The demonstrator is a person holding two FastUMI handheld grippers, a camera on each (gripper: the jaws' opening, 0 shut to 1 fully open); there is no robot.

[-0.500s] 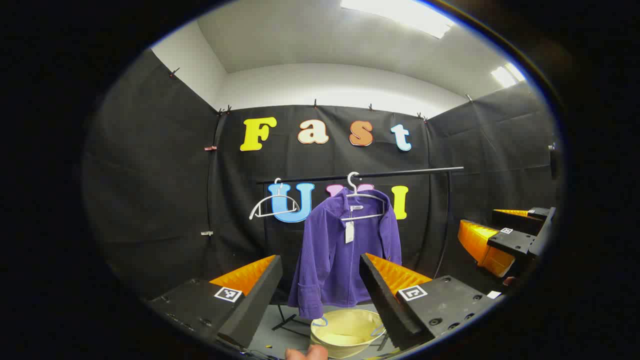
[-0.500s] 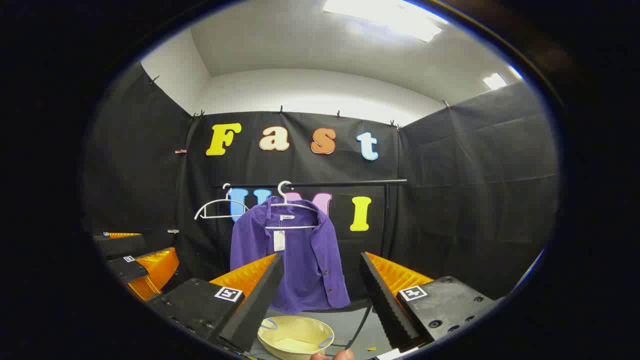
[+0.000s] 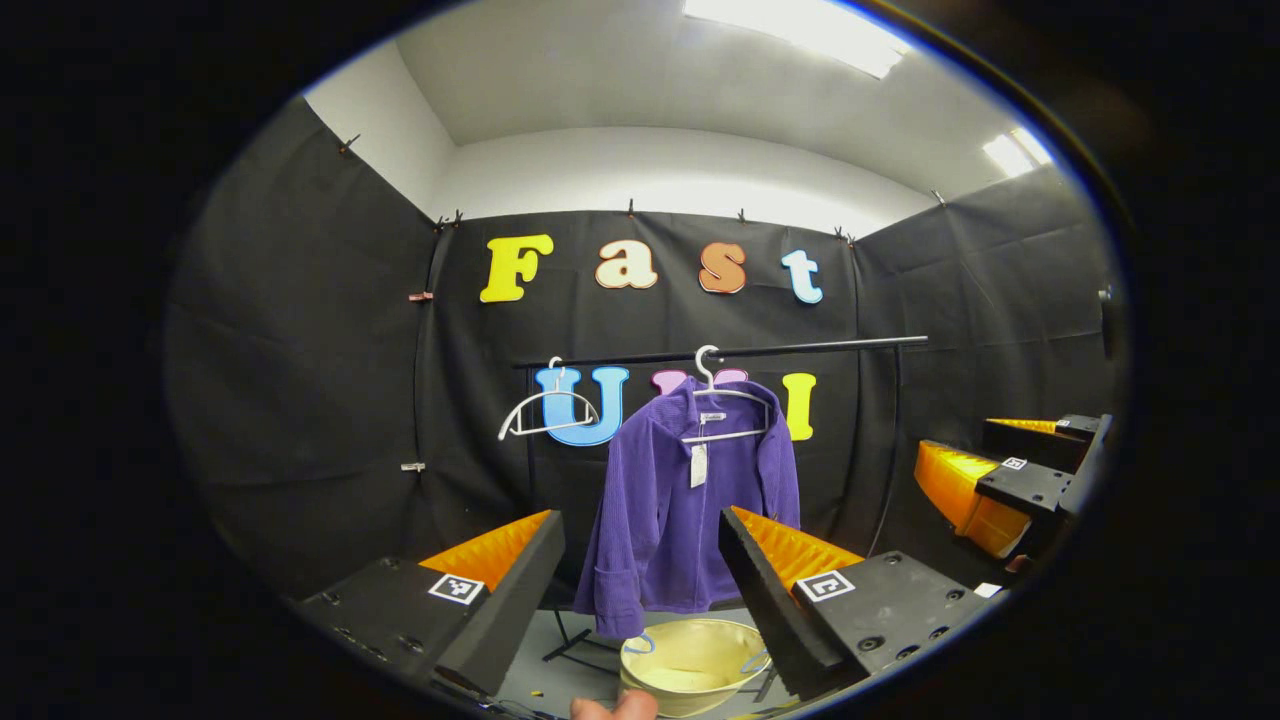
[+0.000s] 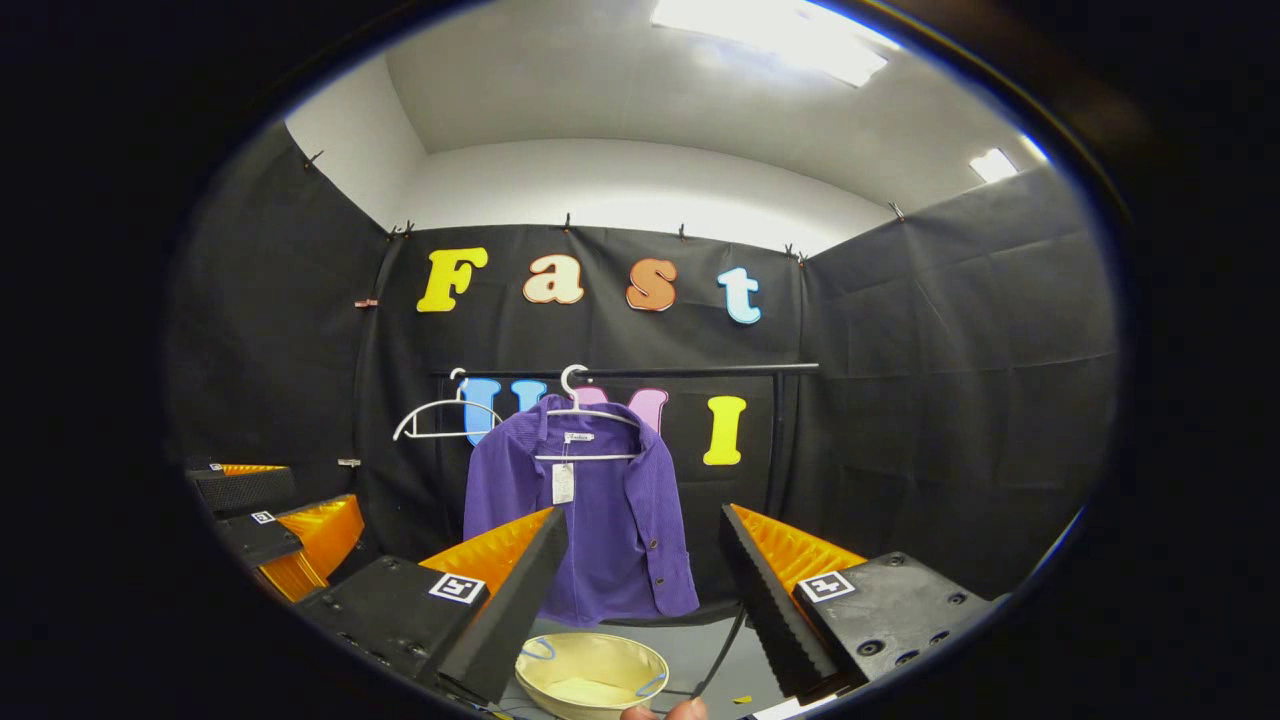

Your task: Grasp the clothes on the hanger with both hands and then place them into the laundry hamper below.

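Both grippers (image 3: 642, 560) (image 4: 645, 560) spread wide, empty; purple jacket (image 3: 690, 510) on hanger (image 3: 725, 405), unbuttoned.

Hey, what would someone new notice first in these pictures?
The purple jacket on a white hanger, hanging from the black rail at centre. Under it on the floor stands the pale yellow hamper; beside it hangs a bare hanger.

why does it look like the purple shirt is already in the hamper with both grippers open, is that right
Not quite. The shirt is not in the hamper; it hangs on a hanger on the rail, above the hamper, as the left gripper view shows. The rest holds: the left gripper and the right gripper are both open.
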